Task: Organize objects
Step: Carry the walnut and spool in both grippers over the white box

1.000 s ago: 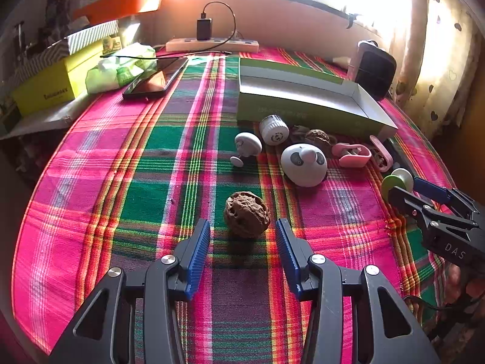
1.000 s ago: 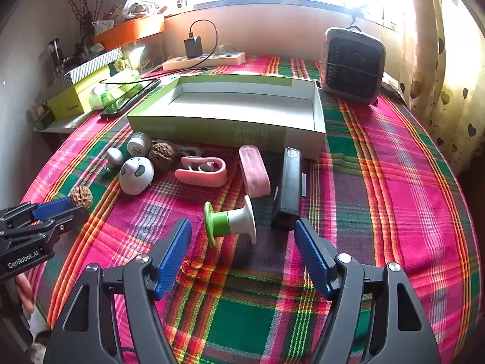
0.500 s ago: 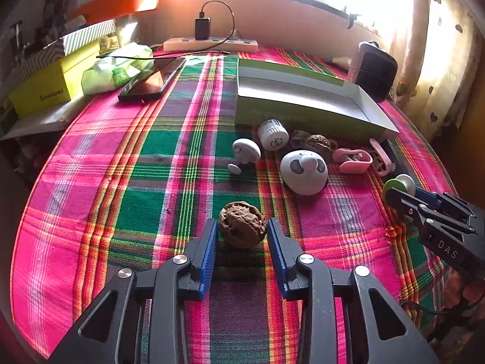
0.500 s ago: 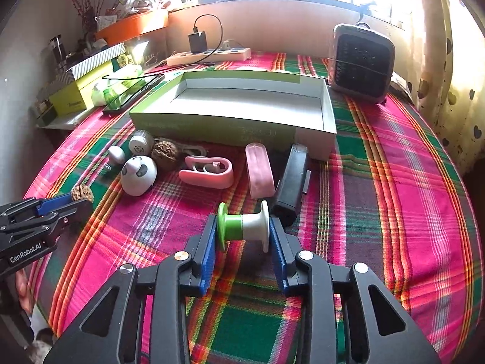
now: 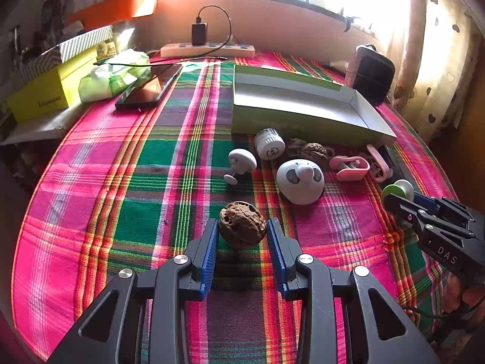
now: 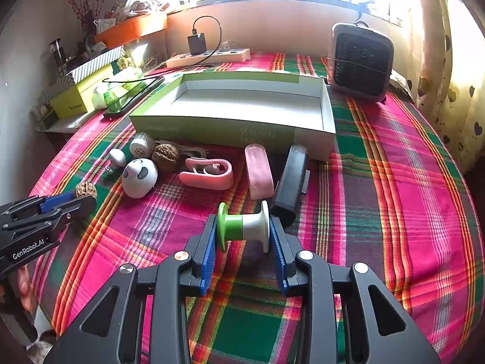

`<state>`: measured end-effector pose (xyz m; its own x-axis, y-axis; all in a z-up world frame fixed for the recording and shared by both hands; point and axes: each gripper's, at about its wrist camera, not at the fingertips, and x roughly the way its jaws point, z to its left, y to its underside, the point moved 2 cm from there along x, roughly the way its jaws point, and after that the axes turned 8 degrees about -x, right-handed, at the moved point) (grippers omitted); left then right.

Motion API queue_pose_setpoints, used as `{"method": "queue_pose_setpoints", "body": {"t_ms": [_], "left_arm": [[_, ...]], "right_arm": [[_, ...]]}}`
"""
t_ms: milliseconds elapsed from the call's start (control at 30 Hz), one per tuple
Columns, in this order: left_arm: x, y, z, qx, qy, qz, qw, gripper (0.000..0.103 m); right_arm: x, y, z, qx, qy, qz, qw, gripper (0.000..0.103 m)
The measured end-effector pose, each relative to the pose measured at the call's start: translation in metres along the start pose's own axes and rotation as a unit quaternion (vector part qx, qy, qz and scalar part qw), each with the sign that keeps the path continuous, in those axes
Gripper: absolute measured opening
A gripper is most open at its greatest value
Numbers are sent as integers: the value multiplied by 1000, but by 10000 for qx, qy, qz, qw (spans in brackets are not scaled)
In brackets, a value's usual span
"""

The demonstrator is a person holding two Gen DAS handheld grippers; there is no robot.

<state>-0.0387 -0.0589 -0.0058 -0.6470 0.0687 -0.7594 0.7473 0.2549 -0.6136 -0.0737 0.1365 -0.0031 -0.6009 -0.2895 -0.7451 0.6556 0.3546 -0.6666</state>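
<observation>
Both claws after closing. A second ago each stood wide around its target; the jaws have since closed. The left gripper (image 5: pixel 242 236) now clamps a walnut (image 5: pixel 242 224) between its blue pads, and the right gripper (image 6: pixel 243 236) clamps a green-and-white spool (image 6: pixel 243 227) by its two end flanges. Both objects appear to rest on the plaid tablecloth (image 5: pixel 127 182), so the grasp step looks complete and lifting has not yet begun. The likely destination, an open green-sided box (image 6: pixel 239 106), lies ahead of the right claw, beyond a pink clip (image 6: pixel 209 173), a pink case (image 6: pixel 258 171) and a black bar-shaped object (image 6: pixel 291 179). Legible writing: "GenRobot.AI" on the left gripper body as seen from the right wrist, "DAS" on the right gripper body as seen from the left wrist. Print on the box's front is illegible.
</observation>
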Motion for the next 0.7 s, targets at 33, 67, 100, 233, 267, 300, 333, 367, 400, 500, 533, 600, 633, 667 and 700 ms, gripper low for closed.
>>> {"method": "queue_pose_setpoints", "body": {"t_ms": [33, 67, 100, 233, 267, 300, 333, 367, 400, 500, 533, 600, 633, 667, 700], "left_arm": [[-1, -1, -1, 5, 13, -23, 10000, 31], [-2, -2, -2, 27, 30, -45, 10000, 30], [-3, -2, -3, 47, 36, -51, 10000, 30], [-5, -6, -7, 99, 73, -73, 9999, 30], [-5, -7, -8, 109, 82, -79, 9999, 30], [-5, -9, -9, 117, 81, -86, 9999, 31], [-6, -10, -10, 127, 94, -97, 9998, 31], [-7, -11, -12, 145, 111, -109, 9998, 31], [-7, -13, -13, 165, 123, -116, 9997, 30], [-10, -20, -18, 213, 179, -158, 9995, 30], [-12, -23, -19, 211, 199, -186, 9994, 31], [-13, -29, -22, 227, 258, -211, 9992, 31], [-13, -33, -24, 242, 305, -215, 9990, 31], [-12, -36, -25, 246, 331, -206, 9989, 31], [-12, -40, -27, 243, 346, -213, 9989, 31]], "right_arm": [[-1, -1, 0, 2, -5, -15, 10000, 34], [-1, -1, 0, 1, -9, -28, 10000, 34], [-2, -2, 0, 0, -7, -37, 10000, 34], [-5, -5, 0, -7, 2, -67, 10000, 34], [-6, -6, 0, -13, 10, -71, 10000, 34], [-6, -8, 0, -16, 14, -81, 10000, 34], [-7, -9, 0, -15, 20, -98, 9999, 34], [-8, -10, 0, -10, 26, -117, 9999, 34], [-9, -12, 0, -4, 25, -133, 9999, 34], [-13, -17, 0, -4, 4, -197, 9998, 34], [-14, -19, -1, -6, 10, -212, 9998, 34], [-14, -23, -1, 1, 6, -234, 9997, 34], [-14, -26, -2, 4, 5, -246, 9997, 34], [-14, -29, -2, 8, 2, -259, 9997, 34], [-14, -31, -3, 11, 2, -269, 9996, 34]]}}
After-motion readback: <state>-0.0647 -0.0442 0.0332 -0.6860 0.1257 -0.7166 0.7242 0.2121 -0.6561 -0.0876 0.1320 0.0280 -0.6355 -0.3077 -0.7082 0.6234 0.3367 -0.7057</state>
